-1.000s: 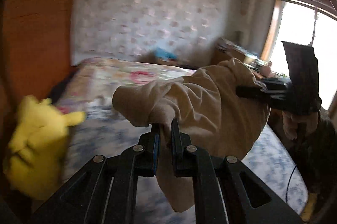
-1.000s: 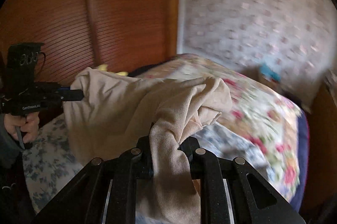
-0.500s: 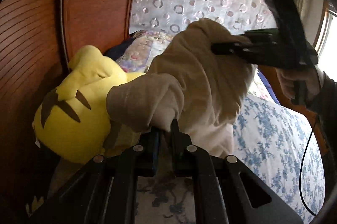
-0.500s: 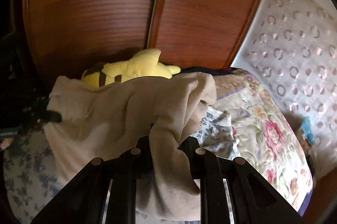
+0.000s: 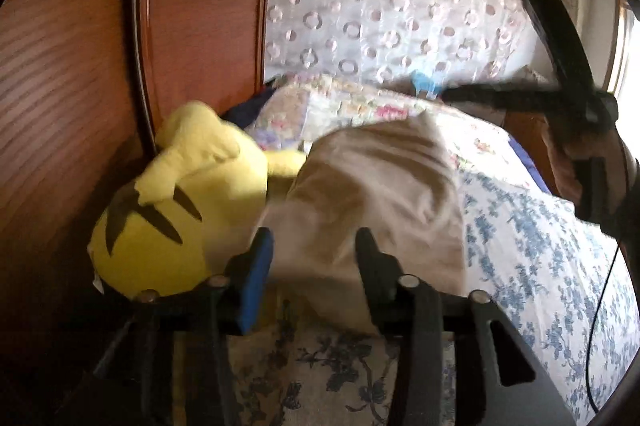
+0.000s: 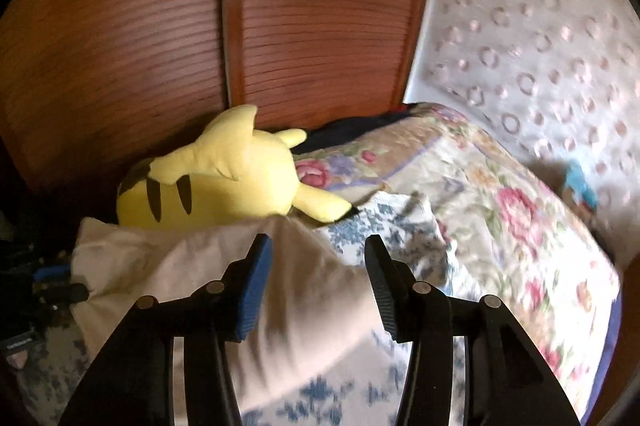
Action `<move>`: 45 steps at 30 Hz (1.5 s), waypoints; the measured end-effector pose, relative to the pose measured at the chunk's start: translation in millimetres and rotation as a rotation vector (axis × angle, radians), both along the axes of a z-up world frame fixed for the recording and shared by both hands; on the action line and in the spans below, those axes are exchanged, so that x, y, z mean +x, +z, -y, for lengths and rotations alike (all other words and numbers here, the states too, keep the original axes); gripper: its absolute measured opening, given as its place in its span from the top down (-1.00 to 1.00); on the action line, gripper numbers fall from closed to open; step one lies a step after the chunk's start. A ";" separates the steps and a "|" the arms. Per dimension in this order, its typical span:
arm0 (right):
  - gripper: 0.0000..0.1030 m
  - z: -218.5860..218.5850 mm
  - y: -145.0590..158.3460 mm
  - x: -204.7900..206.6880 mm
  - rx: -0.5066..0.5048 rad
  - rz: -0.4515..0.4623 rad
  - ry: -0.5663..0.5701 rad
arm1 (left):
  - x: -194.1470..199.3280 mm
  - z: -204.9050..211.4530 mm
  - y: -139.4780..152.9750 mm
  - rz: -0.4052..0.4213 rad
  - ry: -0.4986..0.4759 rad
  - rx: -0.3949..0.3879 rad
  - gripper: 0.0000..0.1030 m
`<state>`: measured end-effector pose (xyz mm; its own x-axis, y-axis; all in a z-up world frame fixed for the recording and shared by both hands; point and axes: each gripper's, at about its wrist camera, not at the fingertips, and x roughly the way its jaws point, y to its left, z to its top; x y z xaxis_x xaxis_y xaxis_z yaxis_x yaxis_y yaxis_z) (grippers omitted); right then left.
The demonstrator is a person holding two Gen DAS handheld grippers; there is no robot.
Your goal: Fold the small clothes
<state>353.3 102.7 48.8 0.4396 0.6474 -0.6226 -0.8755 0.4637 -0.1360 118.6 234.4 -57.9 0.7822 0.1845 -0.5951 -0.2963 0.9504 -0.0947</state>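
Observation:
A beige garment lies bunched on the bed beside a yellow plush toy, and also shows in the right wrist view. My left gripper is open, its jaws spread with the cloth lying between and beyond them. My right gripper is open over the garment's right edge. In the left wrist view the right gripper hangs above the bed at the right, empty. In the right wrist view the left gripper sits at the garment's left edge.
A yellow plush toy rests against the wooden headboard. The bed has a blue floral sheet and a flowered quilt. A patterned wall stands behind. A black cable hangs at the right.
Both grippers opened and let go of the beige garment, which dropped onto the bed next to the plush toy. The right gripper lifted clear.

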 end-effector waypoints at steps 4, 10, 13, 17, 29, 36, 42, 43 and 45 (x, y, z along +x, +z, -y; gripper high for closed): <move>0.03 41.8 0.7 -27.7 0.058 -0.003 -0.080 | -8.6 13.0 18.2 0.055 -0.059 0.004 -0.62; 0.03 103.8 -1.5 -85.9 0.138 0.009 -0.212 | -13.1 54.2 40.1 0.103 -0.139 0.045 -0.68; -0.14 133.0 -3.5 -117.6 0.186 0.001 -0.276 | -14.3 75.4 46.3 0.109 -0.166 0.066 -0.68; -0.40 166.4 -6.8 -160.3 0.224 0.025 -0.361 | -17.4 102.8 54.1 0.135 -0.223 0.049 -0.68; -0.49 220.4 -10.2 -279.7 0.349 0.105 -0.607 | -39.3 177.1 80.0 0.186 -0.346 0.068 -0.68; -0.49 226.3 -10.5 -326.5 0.390 0.151 -0.659 | -50.6 194.9 93.8 0.206 -0.345 0.098 -0.68; -0.49 221.4 -22.8 -335.2 0.406 0.163 -0.678 | -56.4 198.9 97.0 0.212 -0.335 0.110 -0.68; -0.49 220.0 -23.5 -337.3 0.407 0.165 -0.679 | -56.8 198.9 97.7 0.211 -0.333 0.112 -0.68; -0.49 220.9 -26.6 -338.7 0.410 0.162 -0.684 | -56.6 199.0 98.5 0.206 -0.330 0.112 -0.68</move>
